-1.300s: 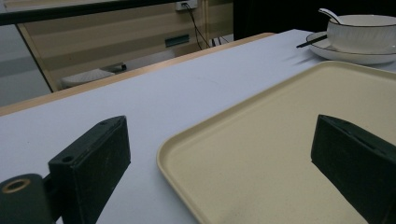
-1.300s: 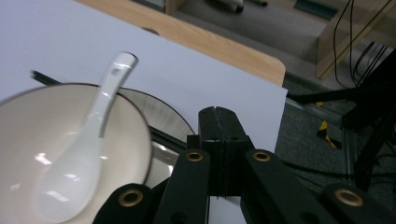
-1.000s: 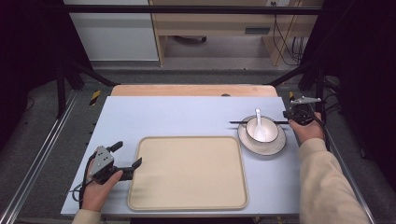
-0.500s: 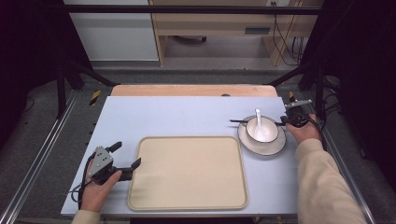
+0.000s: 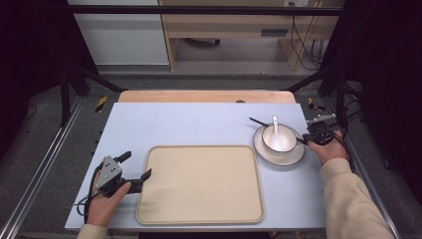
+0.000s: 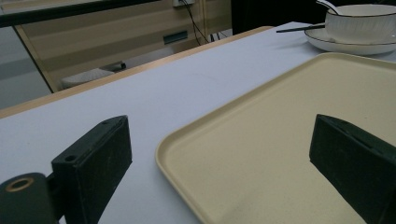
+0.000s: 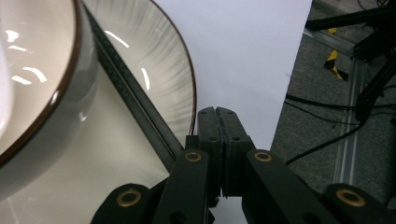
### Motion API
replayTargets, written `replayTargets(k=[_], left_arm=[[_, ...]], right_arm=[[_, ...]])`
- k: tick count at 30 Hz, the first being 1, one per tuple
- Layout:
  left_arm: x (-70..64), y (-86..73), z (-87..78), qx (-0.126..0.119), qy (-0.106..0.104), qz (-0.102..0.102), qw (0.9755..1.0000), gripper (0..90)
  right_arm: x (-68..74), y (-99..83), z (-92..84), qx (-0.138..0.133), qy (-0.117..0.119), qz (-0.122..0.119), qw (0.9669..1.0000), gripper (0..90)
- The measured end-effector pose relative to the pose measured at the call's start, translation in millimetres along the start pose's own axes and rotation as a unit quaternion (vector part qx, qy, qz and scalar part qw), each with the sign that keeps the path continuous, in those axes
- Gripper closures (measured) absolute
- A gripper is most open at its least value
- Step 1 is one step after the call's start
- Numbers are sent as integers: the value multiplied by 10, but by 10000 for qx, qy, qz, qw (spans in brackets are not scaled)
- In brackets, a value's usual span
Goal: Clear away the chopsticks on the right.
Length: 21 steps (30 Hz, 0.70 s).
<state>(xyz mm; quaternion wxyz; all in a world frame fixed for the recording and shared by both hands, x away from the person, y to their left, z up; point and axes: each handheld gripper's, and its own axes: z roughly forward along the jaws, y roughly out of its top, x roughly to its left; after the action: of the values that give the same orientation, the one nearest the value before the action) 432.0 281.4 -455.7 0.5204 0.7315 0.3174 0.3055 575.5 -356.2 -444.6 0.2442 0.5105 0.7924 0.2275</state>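
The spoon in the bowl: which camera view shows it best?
The high view: the whole white spoon lies in the bowl, handle toward the far side. The left gripper view catches just its handle tip above the bowl's rim. In the right gripper view I cannot make it out.

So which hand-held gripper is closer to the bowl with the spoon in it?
The right hand-held gripper. It sits shut at the right rim of the plate under the bowl. The left hand-held gripper is far off, open at the tray's left edge.
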Motion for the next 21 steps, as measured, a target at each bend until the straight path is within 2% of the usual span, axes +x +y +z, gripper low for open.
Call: replayTargets(k=[4, 6, 7, 8, 10, 13, 21], left_arm=[[-7, -2, 6, 17, -15, 0, 10000, 55], [-7, -4, 10, 29, -8, 6, 10000, 55], [-7, -6, 16, 48, -16, 17, 10000, 55], [-11, -7, 18, 53, -22, 18, 10000, 55], [-14, -5, 20, 70, -29, 49, 10000, 55], [-16, -4, 19, 70, -31, 52, 10000, 56], [-14, -8, 19, 76, -17, 43, 10000, 57]], right_arm=[[3, -28, -83, -104, 66, 11, 9999, 869], [-18, -34, -153, -354, 83, 25, 9993, 845], [-29, -38, -198, -640, 258, -83, 9976, 821], [-28, -41, -206, -699, 339, -88, 9969, 804], [-17, -46, -204, -757, 504, -139, 9958, 779], [-2, -55, -176, -760, 603, -192, 9951, 763], [16, -49, -103, -723, 675, -205, 9949, 760]])
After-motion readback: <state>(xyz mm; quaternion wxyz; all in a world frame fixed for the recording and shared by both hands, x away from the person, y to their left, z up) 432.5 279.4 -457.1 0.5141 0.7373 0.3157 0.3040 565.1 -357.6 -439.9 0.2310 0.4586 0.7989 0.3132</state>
